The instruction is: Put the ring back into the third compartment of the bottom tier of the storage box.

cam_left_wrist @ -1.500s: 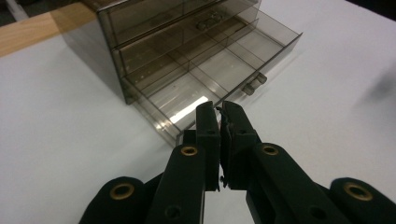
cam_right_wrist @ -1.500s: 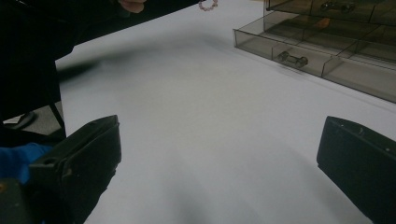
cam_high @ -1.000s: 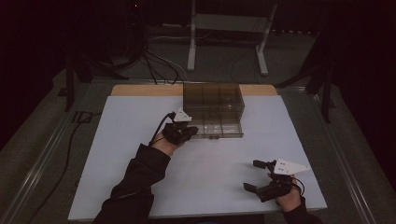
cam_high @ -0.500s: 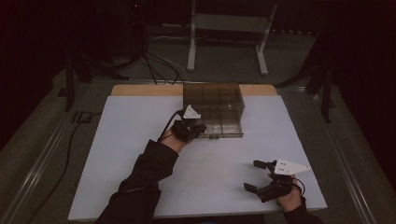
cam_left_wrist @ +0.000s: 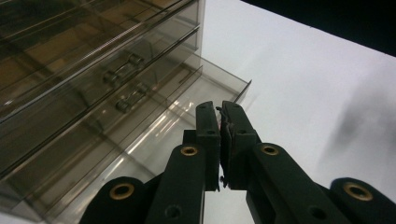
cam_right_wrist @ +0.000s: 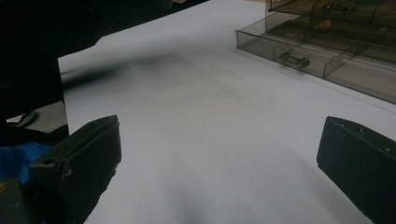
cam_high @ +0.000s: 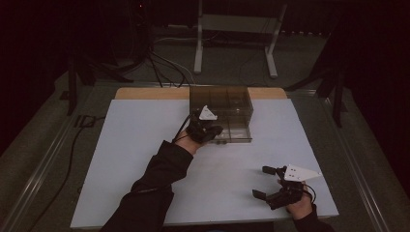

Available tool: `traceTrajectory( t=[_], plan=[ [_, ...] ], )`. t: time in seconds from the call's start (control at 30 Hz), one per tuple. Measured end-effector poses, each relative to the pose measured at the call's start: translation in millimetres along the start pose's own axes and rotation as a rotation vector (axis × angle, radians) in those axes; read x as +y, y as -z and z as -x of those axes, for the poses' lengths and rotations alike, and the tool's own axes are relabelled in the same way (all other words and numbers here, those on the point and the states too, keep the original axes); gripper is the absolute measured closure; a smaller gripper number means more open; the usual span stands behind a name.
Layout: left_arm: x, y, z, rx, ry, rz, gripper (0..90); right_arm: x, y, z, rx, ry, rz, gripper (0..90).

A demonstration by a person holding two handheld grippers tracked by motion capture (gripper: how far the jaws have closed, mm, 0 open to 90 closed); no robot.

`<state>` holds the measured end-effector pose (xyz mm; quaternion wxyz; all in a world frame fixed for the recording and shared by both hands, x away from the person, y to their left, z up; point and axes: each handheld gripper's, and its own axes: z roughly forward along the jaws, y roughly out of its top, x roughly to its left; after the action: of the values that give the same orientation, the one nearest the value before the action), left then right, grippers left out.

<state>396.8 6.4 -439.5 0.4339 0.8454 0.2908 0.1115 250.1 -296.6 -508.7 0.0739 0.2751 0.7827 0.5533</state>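
Two handheld grippers work over a white counter (cam_high: 145, 159) in a dim room, seen from above the person's side. Toward the far middle of the counter stands a smoky, see-through plastic drawer cabinet (cam_high: 227, 99), with its bottom drawer (cam_high: 237, 131) pulled out toward the person. The left gripper (cam_high: 212, 131), held by a hand at the end of a dark sleeve (cam_high: 154, 183), sits at the front left of that open drawer. In the left gripper view, its two black jaws are pressed together with nothing visibly between them, and their tips hover at the edge of the open drawer (cam_left_wrist: 154, 140). Above it, two closed drawers each show a small clear bar handle (cam_left_wrist: 123, 65). Whether the jaw tips touch the drawer cannot be told.

The right gripper (cam_high: 263, 182) rests low near the front right corner of the counter, well apart from the cabinet. Its jaws stand wide and hold nothing. In the right gripper view they frame bare white counter (cam_right_wrist: 210, 140), with the open drawer (cam_right_wrist: 289, 51) and its handle at the upper right, farther off.
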Motion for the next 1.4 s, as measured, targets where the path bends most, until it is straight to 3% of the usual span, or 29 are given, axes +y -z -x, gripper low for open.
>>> traceTrajectory(
  t=[0.43, 0.87, 1.4],
  plan=[
    [17.4, -16.3, 2.9, -0.027, 0.011, 0.021, 88.2, 0.5, 1.0, -0.1, 0.002, -0.002, 0.006, 0.0],
    [28.6, -31.5, 3.6, -0.021, 0.028, 0.045, 88.2, 0.9, 4.4, 0.5, 0.0, -0.005, 0.021, 0.0],
    [33.5, -60.4, 6.8, -0.03, 0.049, 0.027, 88.1, 0.3, 4.9, 0.5, -0.001, -0.013, 0.021, 0.0]
  ],
)
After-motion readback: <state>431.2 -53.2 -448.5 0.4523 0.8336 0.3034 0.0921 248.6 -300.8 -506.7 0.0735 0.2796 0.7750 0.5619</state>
